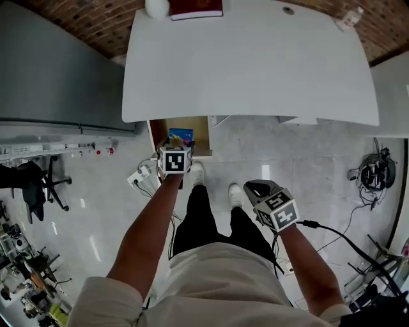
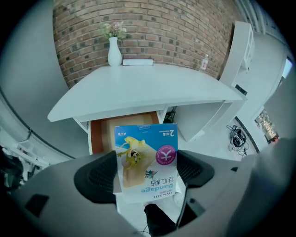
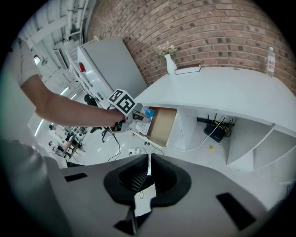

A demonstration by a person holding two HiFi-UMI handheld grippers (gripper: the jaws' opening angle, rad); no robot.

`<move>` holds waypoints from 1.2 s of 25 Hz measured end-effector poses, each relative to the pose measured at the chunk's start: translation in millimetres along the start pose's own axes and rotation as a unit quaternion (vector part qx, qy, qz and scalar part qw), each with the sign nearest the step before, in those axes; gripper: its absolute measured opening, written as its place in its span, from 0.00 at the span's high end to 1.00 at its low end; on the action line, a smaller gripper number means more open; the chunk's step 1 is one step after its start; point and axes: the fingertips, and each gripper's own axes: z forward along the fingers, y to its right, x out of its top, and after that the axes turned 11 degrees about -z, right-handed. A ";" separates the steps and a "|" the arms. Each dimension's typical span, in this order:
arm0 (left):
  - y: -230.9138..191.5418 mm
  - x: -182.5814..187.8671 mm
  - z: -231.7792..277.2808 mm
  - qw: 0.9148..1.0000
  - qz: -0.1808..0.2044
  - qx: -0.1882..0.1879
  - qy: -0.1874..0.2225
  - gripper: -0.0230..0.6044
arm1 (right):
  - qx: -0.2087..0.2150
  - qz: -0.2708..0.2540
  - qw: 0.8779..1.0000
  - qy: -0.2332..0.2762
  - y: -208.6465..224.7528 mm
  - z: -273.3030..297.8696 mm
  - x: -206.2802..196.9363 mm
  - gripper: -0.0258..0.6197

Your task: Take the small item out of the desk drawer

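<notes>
The left gripper (image 1: 177,151) was clamped on the packet (image 2: 146,159), a flat blue and beige bandage pack, with one pad pressed on each of its side edges. The pack stood upright between the pads, its print upside down in the left gripper view. It hung in the air just in front of the open drawer (image 1: 200,136), clear of the brown inside; in the head view it overlapped the drawer's front. The drawer stuck out from under the left end of the white surface (image 1: 255,64).

The right gripper (image 3: 149,163) had its jaws together with only a thin slit between them and nothing in it. It hung low on the person's right side, over the floor (image 1: 300,166) and well apart from the drawer.

On the surface, along the brick wall, stood a white vase (image 2: 114,52) with flowers, a book (image 1: 195,7) beside it, and a bottle (image 3: 270,60) at the far right end. A power strip (image 1: 139,177) lay on the floor near the left gripper. Under the surface a black router (image 3: 215,132) sat with its cable trailing.
</notes>
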 end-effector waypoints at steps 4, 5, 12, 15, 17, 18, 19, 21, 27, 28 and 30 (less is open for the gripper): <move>18.5 -1.8 -53.3 1.000 0.002 -0.017 0.016 0.34 | -0.004 -0.020 1.000 0.016 -10.0 -27.6 4.5 0.89; 23.2 -3.0 -64.2 1.000 0.003 -0.022 0.022 0.34 | -0.005 -0.022 1.000 0.021 -12.3 -33.9 4.6 0.89; 60.9 -7.1 -162.2 0.996 -0.003 -0.055 0.070 0.34 | -0.008 -0.051 0.998 0.030 -30.0 -78.5 -6.2 0.89; 83.8 -16.0 -208.1 0.993 -0.003 -0.076 0.088 0.34 | -0.009 -0.069 0.997 0.038 -36.3 -101.4 -10.7 0.89; 95.9 -22.3 -233.7 0.991 -0.007 -0.090 0.101 0.34 | -0.012 -0.079 0.996 0.042 -37.4 -113.1 -12.3 0.89; 100.8 -25.1 -245.4 0.989 -0.009 -0.097 0.108 0.34 | -0.014 -0.084 0.995 0.044 -37.0 -117.8 -11.8 0.89; 105.6 -27.2 -256.4 0.988 -0.010 -0.102 0.116 0.34 | -0.015 -0.089 0.995 0.048 -35.9 -122.4 -10.6 0.89; 116.5 -31.0 -279.0 0.986 -0.011 -0.110 0.127 0.34 | -0.017 -0.096 0.994 0.054 -34.5 -132.8 -8.5 0.89; 149.6 -56.8 -328.0 0.983 0.003 -0.122 0.137 0.34 | -0.017 -0.099 0.993 0.065 -44.2 -161.6 -23.2 0.90; 152.3 -59.2 -333.4 0.983 0.004 -0.123 0.139 0.34 | -0.016 -0.102 0.992 0.066 -46.0 -164.6 -24.4 0.90; 156.4 -62.7 -342.8 0.982 0.000 -0.127 0.141 0.34 | -0.014 -0.107 0.992 0.067 -50.0 -169.8 -25.7 0.90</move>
